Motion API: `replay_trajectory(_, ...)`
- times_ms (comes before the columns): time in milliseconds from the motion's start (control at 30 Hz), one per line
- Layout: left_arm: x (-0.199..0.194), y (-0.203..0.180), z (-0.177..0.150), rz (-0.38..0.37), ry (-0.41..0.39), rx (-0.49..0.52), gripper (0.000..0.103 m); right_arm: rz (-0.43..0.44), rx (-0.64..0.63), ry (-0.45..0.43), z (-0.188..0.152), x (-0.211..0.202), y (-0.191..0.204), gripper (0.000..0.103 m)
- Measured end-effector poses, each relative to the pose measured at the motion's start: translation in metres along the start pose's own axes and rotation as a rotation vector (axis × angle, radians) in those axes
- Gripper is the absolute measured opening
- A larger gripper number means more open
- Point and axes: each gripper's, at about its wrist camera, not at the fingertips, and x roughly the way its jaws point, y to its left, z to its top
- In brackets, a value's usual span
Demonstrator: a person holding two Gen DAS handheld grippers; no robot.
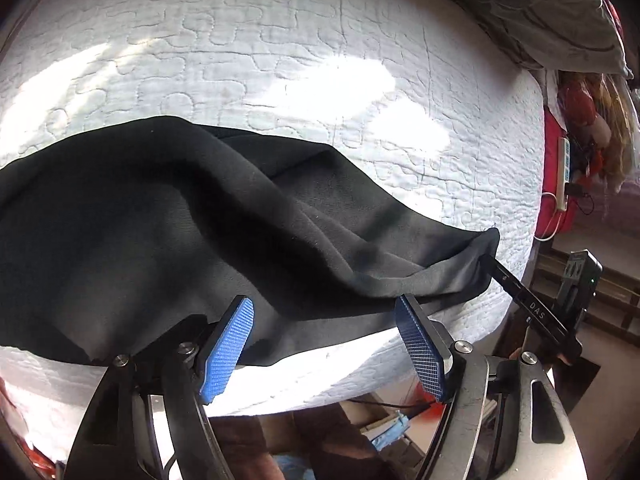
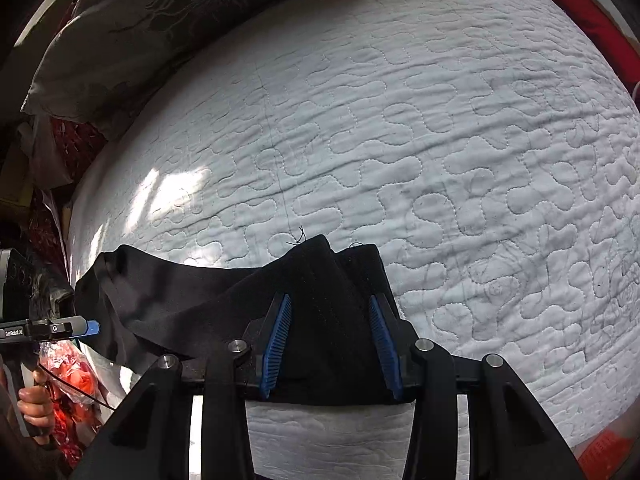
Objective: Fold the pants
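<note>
Left wrist view: black pants [image 1: 168, 216] spread across the middle and left of the frame, draped over the near edge of the white quilted bed [image 1: 280, 60].
Left gripper [image 1: 324, 344]: jaws wide apart, blue pads [image 1: 228, 352] flanking the lower hem of the cloth; no fabric pinched between them — bare gap, cloth just beyond the tips.
Right gripper, same view: dark finger [image 1: 528, 304] entering from the lower right, tip at the bunched corner of the cloth at right centre.
Right wrist view: pants [image 2: 320, 300] at bottom centre, a peaked fold rising between the blue pads [image 2: 276, 344].
Right gripper [image 2: 330, 344]: jaws parted, not pressed together; fabric lying in the gap, pads look to sit against its sides — firm hold or loose cradle, cannot tell.
Left gripper, this view: blue tip [image 2: 86, 327] at the left edge, beside the far end of the cloth.
Long axis: running left to right across both frames, along the bed's near edge, one gripper at each end.
Key relation: cloth lying ahead of and between both pairs of jaws; right one already around fabric, left one likely needing to advance and close.
Pillow [image 2: 132, 28]: upper left, well apart from the cloth.
</note>
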Motion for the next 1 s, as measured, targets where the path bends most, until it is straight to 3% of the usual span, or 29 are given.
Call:
replay_trajectory(167,0.041,-0.013,0.02,0.025,0.066,-0.087,0.073,0.03,-0.032,0.028,-0.005,-0.002,-0.004,0.045)
replay_trajectory(267,0.066,-0.021,0.03,0.117,0.109,-0.1,0.069,-0.007,-0.101,0.038,-0.007,0.002,0.0,0.045)
replay_trajectory(333,0.074,-0.024,0.038,0.194,0.131,-0.118,0.053,-0.014,-0.125,0.041,-0.007,0.004,0.001,0.043)
replay_trajectory(400,0.082,-0.026,0.047,0.261,0.155,-0.15,0.045,-0.032,-0.144,0.045,-0.007,0.006,0.002,0.036)
replay_trajectory(467,0.083,-0.028,0.054,0.275,0.164,-0.184,0.032,-0.004,-0.12,0.057,-0.006,0.005,-0.004,0.017)
replay_trajectory(500,0.079,-0.03,0.056,0.26,0.165,-0.188,0.014,0.029,-0.084,0.056,-0.006,0.0,-0.009,0.009)
replay_trajectory(533,0.072,-0.033,0.059,0.23,0.151,-0.194,0.009,0.059,-0.042,0.043,-0.007,-0.008,-0.014,0.009)
replay_trajectory(600,0.062,-0.036,0.066,0.215,0.104,-0.2,0.008,0.151,0.054,0.006,-0.014,-0.029,-0.027,0.009)
replay_trajectory(667,0.072,-0.035,0.077,0.227,0.132,-0.211,0.008,0.188,0.132,0.0,-0.023,-0.032,-0.042,0.009)
replay_trajectory(767,0.085,-0.041,0.084,0.262,0.148,-0.214,0.009,0.128,0.193,0.036,-0.032,-0.013,-0.06,0.014)
replay_trajectory(867,0.077,-0.043,0.082,0.196,0.13,-0.169,0.017,0.147,0.271,0.039,-0.038,-0.007,-0.077,0.02)
replay_trajectory(933,0.06,-0.037,0.072,0.11,0.098,-0.14,0.039,0.135,0.268,0.0,-0.038,-0.018,-0.076,0.031)
replay_trajectory(1000,0.037,-0.032,0.056,0.107,0.025,-0.11,0.058,0.121,0.183,-0.053,-0.03,-0.032,-0.062,0.04)
